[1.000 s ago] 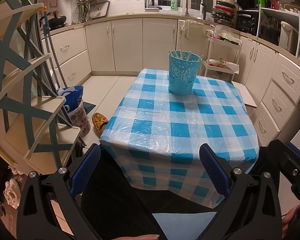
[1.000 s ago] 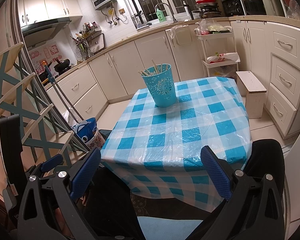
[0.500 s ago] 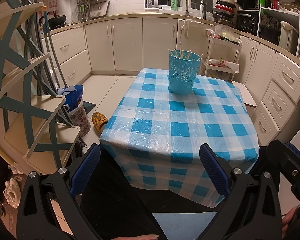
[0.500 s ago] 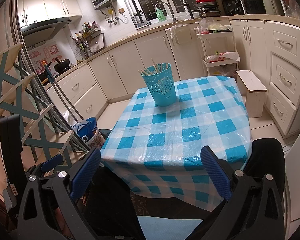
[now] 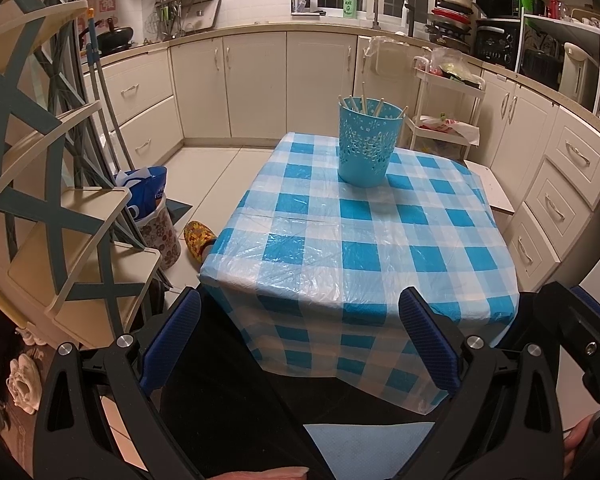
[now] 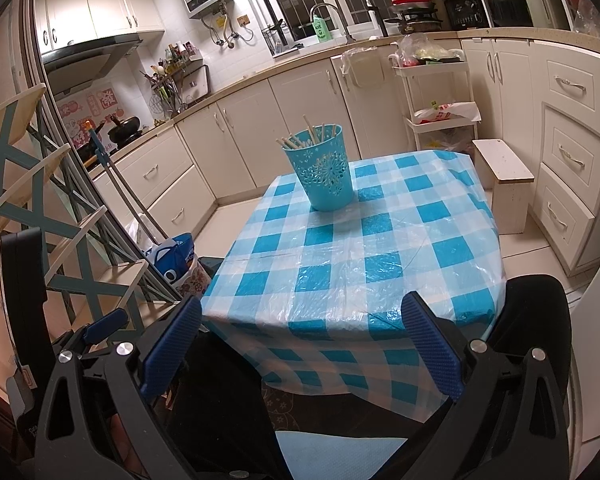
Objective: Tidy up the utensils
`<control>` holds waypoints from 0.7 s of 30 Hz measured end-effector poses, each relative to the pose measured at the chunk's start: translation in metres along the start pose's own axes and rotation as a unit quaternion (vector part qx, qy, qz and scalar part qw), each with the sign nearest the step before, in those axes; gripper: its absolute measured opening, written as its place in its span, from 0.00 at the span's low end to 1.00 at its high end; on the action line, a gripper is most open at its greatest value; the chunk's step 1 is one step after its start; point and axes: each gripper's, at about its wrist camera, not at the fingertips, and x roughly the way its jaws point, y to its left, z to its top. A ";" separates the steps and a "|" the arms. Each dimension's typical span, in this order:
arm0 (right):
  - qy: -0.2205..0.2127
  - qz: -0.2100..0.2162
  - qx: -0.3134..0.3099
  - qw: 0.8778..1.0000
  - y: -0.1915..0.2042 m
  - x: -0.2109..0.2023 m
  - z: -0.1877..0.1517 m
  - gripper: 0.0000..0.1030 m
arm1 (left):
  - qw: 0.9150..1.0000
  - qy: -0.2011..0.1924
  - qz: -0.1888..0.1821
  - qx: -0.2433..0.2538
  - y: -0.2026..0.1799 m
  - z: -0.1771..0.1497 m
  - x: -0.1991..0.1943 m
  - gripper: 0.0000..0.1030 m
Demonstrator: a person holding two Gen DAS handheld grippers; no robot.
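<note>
A turquoise perforated holder (image 5: 367,143) stands upright at the far side of a small table with a blue-and-white checked cloth (image 5: 364,248). Several wooden chopsticks (image 5: 363,100) stick out of it. It also shows in the right wrist view (image 6: 323,168) with the chopsticks (image 6: 300,141) inside. My left gripper (image 5: 299,316) is open and empty, held low in front of the table's near edge. My right gripper (image 6: 300,318) is open and empty, also before the near edge. The left gripper's body (image 6: 100,326) shows at the left of the right wrist view.
A wooden lattice shelf (image 5: 60,208) stands close on the left. A patterned bin with a blue bag (image 5: 156,216) and a slipper (image 5: 198,238) lie on the floor beside the table. Cabinets (image 5: 252,84) line the walls. A white stool (image 6: 504,176) stands at the right.
</note>
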 end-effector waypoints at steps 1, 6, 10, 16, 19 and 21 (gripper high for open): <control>0.000 0.000 0.000 1.000 0.000 0.000 0.000 0.93 | 1.000 0.000 0.000 0.000 0.000 0.000 0.000 0.92; 0.001 0.000 0.000 1.000 0.000 0.000 0.000 0.93 | 1.000 0.001 0.000 0.000 0.000 0.001 0.001 0.92; 0.002 0.000 0.000 1.000 0.000 0.000 0.001 0.93 | 1.000 0.009 -0.004 -0.004 0.004 -0.002 0.001 0.92; 0.001 0.001 0.001 1.000 0.000 0.000 0.001 0.93 | 1.000 0.005 -0.010 -0.011 0.006 -0.009 -0.002 0.93; -0.001 0.001 0.001 1.000 0.000 -0.001 0.002 0.93 | 1.000 -0.014 0.005 -0.005 0.003 -0.011 -0.009 0.92; -0.004 0.000 0.001 1.000 0.000 -0.004 0.001 0.93 | 1.000 -0.023 0.014 0.000 0.002 -0.009 -0.014 0.92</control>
